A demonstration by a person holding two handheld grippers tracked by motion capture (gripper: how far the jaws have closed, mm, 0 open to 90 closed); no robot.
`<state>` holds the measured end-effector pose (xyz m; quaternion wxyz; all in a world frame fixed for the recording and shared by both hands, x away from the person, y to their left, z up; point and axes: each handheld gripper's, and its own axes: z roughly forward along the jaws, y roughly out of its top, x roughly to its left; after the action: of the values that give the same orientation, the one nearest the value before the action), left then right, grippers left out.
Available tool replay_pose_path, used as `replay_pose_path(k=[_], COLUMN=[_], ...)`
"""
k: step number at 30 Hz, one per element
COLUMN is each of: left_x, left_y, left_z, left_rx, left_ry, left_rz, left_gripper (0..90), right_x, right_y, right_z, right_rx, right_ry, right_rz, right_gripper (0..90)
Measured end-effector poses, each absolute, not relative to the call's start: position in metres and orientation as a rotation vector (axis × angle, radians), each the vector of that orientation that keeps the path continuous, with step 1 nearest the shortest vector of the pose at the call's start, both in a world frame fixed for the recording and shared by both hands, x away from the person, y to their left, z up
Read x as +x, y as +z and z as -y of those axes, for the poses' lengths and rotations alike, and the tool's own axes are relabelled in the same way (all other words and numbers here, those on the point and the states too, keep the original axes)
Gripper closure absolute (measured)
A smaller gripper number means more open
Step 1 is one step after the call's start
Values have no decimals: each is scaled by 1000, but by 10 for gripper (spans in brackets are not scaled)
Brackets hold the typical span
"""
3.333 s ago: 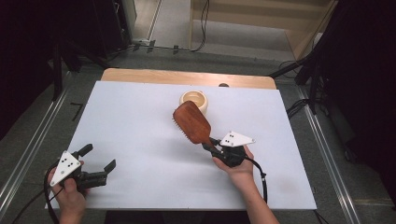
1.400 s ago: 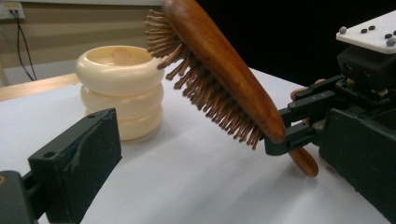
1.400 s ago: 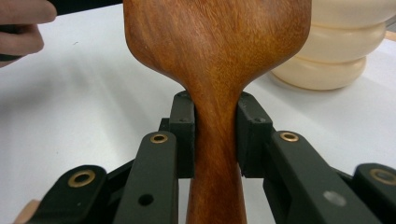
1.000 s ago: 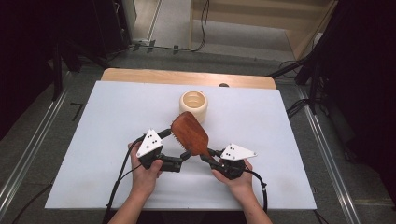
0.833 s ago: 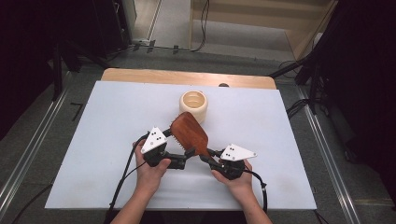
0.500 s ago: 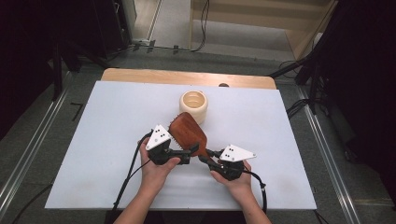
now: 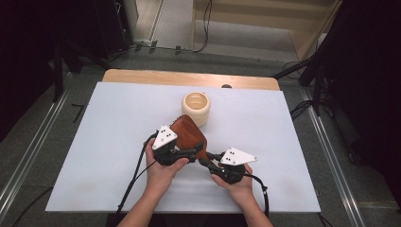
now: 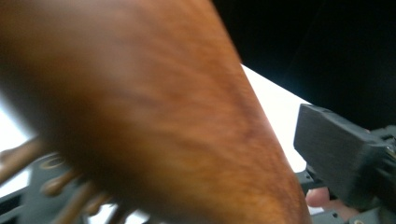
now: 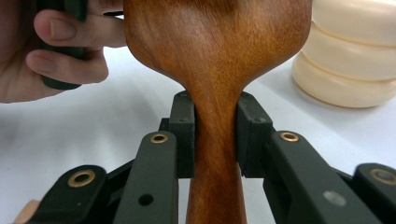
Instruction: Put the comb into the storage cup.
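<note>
While your right gripper (image 9: 215,140) clamps the wooden brush (image 7: 189,137) by its handle, your left gripper's (image 7: 191,153) jaws have been closing around its head; contact is unclear. Beyond the cream cup (image 7: 196,107), the white mat (image 7: 108,118) has open room to each edge.

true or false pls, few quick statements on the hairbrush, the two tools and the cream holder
1. The right tool is shut on the handle of the wooden hairbrush. True.
2. The left tool is far from the brush. False: it is at the brush head, its jaws have just been closing.
3. The cream ringed holder lies tipped over. False: it stands upright, opening up.
4. The brush is inside the holder. False: it is held in front of it.
5. The white table top carries the holder. True.
</note>
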<state>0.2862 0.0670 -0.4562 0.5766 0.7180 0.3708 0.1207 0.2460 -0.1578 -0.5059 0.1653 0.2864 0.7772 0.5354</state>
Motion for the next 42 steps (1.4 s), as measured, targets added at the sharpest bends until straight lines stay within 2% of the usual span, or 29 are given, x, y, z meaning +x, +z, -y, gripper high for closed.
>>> replay_pose_path(k=[13, 18, 19, 20, 21, 22, 25, 27, 28, 42], left_x=[286, 285, 285, 285, 285, 285, 286, 287, 287, 289], left_y=[-450, -445, -445, -444, -444, -443, -441, -440, -439, -433], left_z=[-68, -67, -67, -68, -69, -70, -73, -76, -78, -91], left_rx=[1643, 1633, 1627, 1624, 1621, 1625, 1625, 1628, 1627, 1622], left_ry=[157, 120, 121, 127, 131, 137, 146, 144, 144, 169], left_rz=[-828, -795, -794, -792, -791, -791, -789, -786, -783, -786], left_gripper=[466, 526, 542, 542, 551, 551, 556, 558, 558, 561], right_x=[247, 247, 249, 249, 249, 249, 249, 249, 249, 239], right_y=[-506, -504, -503, -503, -501, -501, -500, -499, -499, -505], right_z=[157, 159, 161, 161, 164, 164, 167, 173, 179, 217], right_rx=[839, 830, 833, 833, 834, 834, 856, 899, 902, 972], right_ry=[1532, 1572, 1607, 1607, 1614, 1614, 1609, 1647, 1660, 1635], right_rz=[-2199, -2195, -2196, -2196, -2199, -2199, -2183, -2163, -2157, -2050], right_gripper=[699, 690, 589, 589, 438, 438, 216, 119, 21, 0])
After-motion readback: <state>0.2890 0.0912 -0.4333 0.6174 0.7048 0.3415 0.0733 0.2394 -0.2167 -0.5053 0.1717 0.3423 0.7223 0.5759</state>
